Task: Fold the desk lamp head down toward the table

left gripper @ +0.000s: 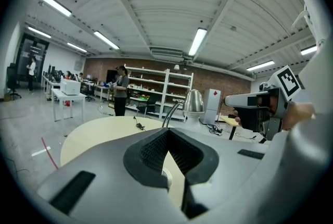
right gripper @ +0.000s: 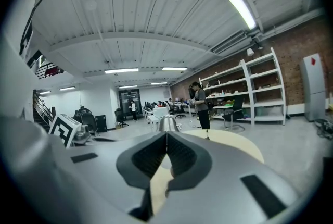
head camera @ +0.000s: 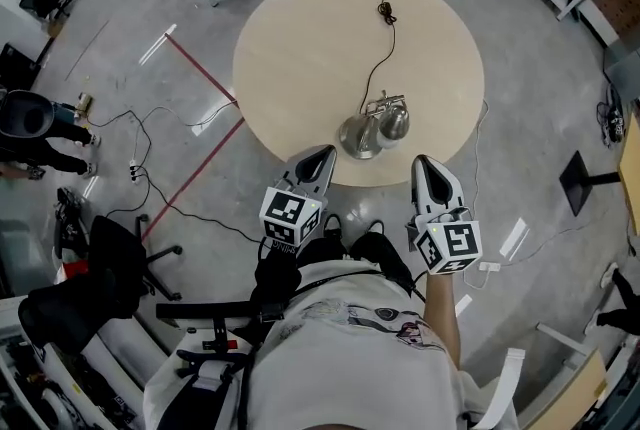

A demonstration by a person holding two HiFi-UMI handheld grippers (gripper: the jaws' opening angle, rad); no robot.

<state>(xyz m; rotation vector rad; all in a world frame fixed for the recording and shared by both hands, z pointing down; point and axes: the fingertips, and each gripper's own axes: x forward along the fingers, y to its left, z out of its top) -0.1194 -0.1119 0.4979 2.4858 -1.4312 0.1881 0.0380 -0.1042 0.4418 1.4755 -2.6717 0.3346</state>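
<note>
— How do the jaws stand?
— Left gripper (left gripper: 167,132): tips pressed together, nothing between them; right gripper (right gripper: 166,134): the same, closed and empty.
— And the desk lamp (head camera: 375,125)?
— On the round table (head camera: 300,48), near the edge closest to the person; seen from above, its silver head (head camera: 392,123) shows just right of its round base (head camera: 358,136); both grippers hover short of it, one either side, touching nothing; its cord (head camera: 380,58) trails off across the tabletop.

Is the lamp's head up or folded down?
Up. In the left gripper view the lamp head stands raised above the table on its curved arm, not lowered toward the tabletop.
</note>
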